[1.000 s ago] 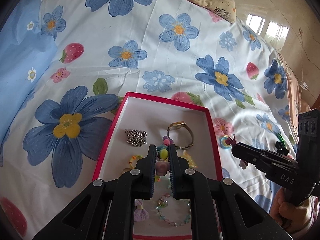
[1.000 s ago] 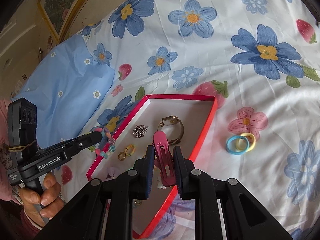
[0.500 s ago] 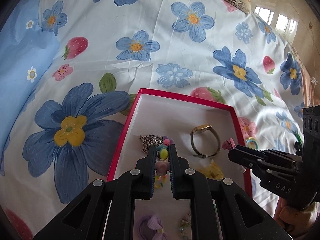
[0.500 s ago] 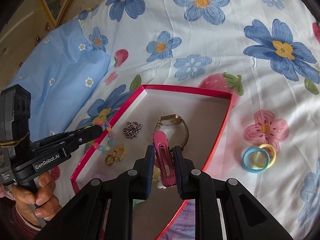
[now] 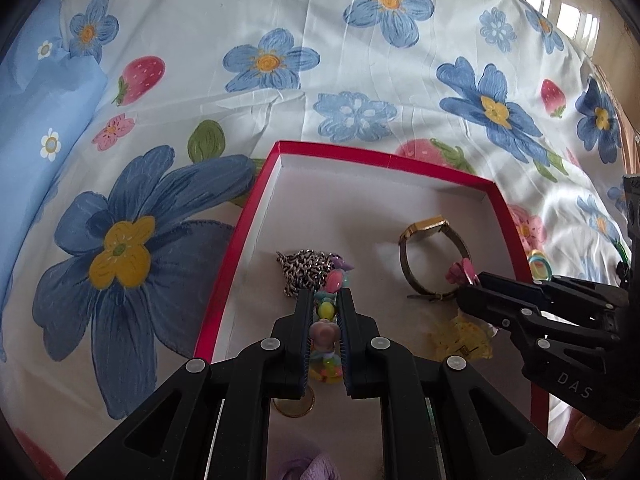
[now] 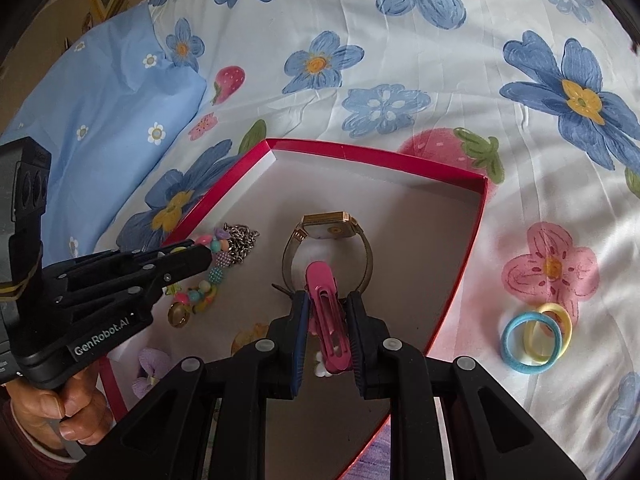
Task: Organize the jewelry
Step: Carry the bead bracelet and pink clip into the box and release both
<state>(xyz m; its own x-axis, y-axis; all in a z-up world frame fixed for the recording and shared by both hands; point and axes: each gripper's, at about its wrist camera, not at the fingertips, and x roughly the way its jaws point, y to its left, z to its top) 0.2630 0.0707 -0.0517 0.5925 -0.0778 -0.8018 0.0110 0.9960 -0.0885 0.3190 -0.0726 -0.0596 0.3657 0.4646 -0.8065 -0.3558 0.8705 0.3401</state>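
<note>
Both over red box, left gripper pinching beaded bracelet — right gripper pink clip.

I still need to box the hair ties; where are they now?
Right wrist view: the hair ties lie on the bedsheet, outside the red box, past its right wall, beside the printed pink flower.

Red-rimmed box, white inside — pink hair clip, possibly gold-toned watch, blue-flowered sheet.

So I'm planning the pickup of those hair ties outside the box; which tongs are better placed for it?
Probably the right tongs: the hair ties lie on the bedsheet just right of them. They must first drop the pink hair clip. The left tongs hold a beaded bracelet over the box's far side.
</note>
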